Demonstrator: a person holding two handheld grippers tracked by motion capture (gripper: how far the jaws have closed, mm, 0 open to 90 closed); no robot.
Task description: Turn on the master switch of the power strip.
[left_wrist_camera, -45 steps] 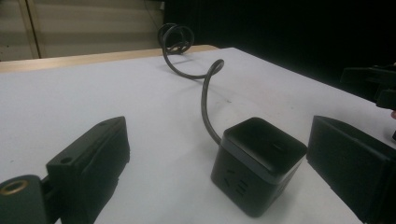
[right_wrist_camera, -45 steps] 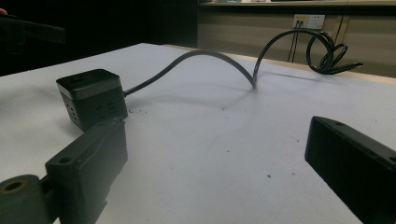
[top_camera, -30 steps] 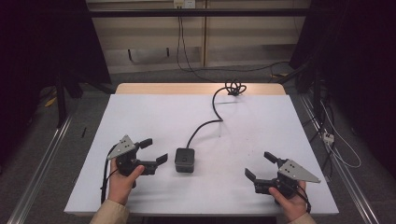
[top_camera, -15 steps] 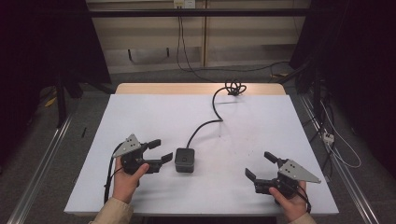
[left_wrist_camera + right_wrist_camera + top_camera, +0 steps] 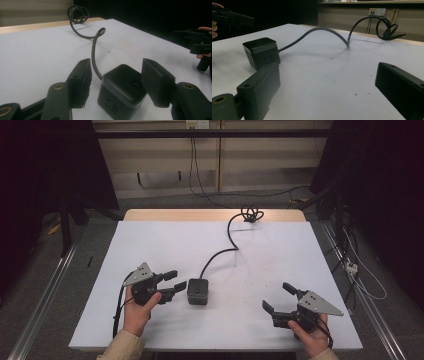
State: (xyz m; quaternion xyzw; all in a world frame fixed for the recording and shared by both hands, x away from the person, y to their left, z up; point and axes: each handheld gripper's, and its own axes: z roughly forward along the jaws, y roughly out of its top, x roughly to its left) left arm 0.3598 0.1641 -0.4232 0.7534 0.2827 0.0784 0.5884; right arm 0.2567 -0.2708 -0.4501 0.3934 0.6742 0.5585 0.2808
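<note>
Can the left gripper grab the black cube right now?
Probably yes. The left gripper is open right beside the black cube, its jaws spread wider than the cube, with nothing between them. The cord trails off from the cube's far side.

Black cube socket (image 5: pixel 261 52), looping cable (image 5: pixel 329 31), white table (image 5: pixel 324 75), right gripper (image 5: pixel 327 87) spread

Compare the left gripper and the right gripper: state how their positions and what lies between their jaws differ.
The left gripper sits right beside the black power cube, which shows between its jaws in its own view; the right gripper rests apart near the table's front right, with bare table between its jaws. Both are open and hand-held.
</note>
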